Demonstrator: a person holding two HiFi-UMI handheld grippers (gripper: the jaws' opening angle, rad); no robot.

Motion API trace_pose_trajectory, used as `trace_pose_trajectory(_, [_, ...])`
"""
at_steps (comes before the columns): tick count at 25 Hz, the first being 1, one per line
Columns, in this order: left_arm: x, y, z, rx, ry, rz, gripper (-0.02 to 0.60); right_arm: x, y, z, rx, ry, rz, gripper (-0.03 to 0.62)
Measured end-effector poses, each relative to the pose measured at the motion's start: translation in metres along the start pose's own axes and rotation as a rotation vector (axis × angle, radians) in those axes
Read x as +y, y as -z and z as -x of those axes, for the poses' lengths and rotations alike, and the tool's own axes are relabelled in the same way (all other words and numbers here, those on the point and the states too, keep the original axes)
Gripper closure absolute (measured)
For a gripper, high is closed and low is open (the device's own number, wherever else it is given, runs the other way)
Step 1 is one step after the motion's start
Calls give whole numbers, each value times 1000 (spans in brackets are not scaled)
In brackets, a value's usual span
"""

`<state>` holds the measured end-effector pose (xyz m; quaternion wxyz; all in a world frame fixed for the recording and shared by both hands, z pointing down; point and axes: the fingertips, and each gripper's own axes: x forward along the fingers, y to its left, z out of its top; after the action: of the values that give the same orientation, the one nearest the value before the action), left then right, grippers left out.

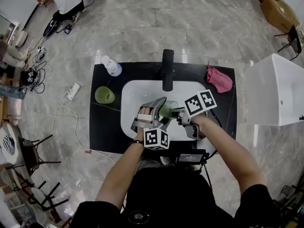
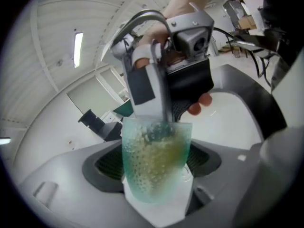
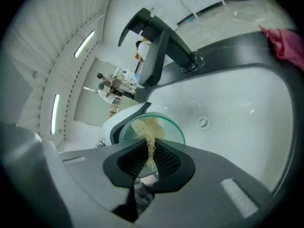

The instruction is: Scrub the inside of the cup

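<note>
A person stood at a white sink (image 1: 135, 94) set into a black tabletop (image 1: 107, 125), a tool in each hand, both raised over the basin just in front of the black faucet (image 1: 167, 70).

The left tool (image 2: 154, 172) was clamped on a translucent green cup (image 1: 167, 110), its pads on opposite sides of the wall, holding it clear of the basin. The right tool (image 3: 149, 160) had its jaws pinched together on a straw-coloured fibrous scrubber (image 3: 148, 129), whose free end reached through the rim into the cup.

The cup lay tipped well over, nearly on its side. Its open mouth faced the right tool, and its base pointed away to the person's left. Its long axis ran roughly across the person's front, close to in line with the right tool, so that tool's view looked almost straight into the round opening.

To do this step well, I judged that the left tool should grip firmly without squeezing the thin wall out of shape. The scrubber would then need pushing deeper, down to the base. The right wrist could sweep it round the inner wall so that every side was rubbed, not only the rim. Because the scrubber was soft and only its end was held, it might bend or slip free, so short strokes along the cup's axis seemed wiser than hard sideways ones.
</note>
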<state>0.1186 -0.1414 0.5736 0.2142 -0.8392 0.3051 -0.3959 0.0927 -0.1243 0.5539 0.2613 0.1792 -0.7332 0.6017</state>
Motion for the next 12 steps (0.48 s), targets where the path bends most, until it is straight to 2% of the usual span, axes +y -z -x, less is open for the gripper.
trace_pose_trajectory(2, [0,3,0,1,7,19,206,3,-1,-2,-5,-28,-42,554])
trace_pose_trajectory(7, [-9,5,0,-6,91,82,206,5,5,-1,12,-9,96,554])
trace_pose_trajectory(10, [-15,5,0,-12,155,119,206,7,9,3,39,24,245,554])
trace_pose_trajectory(12, [-20,6,0,-16,202,141,206,7,12,5,71,76,408,554])
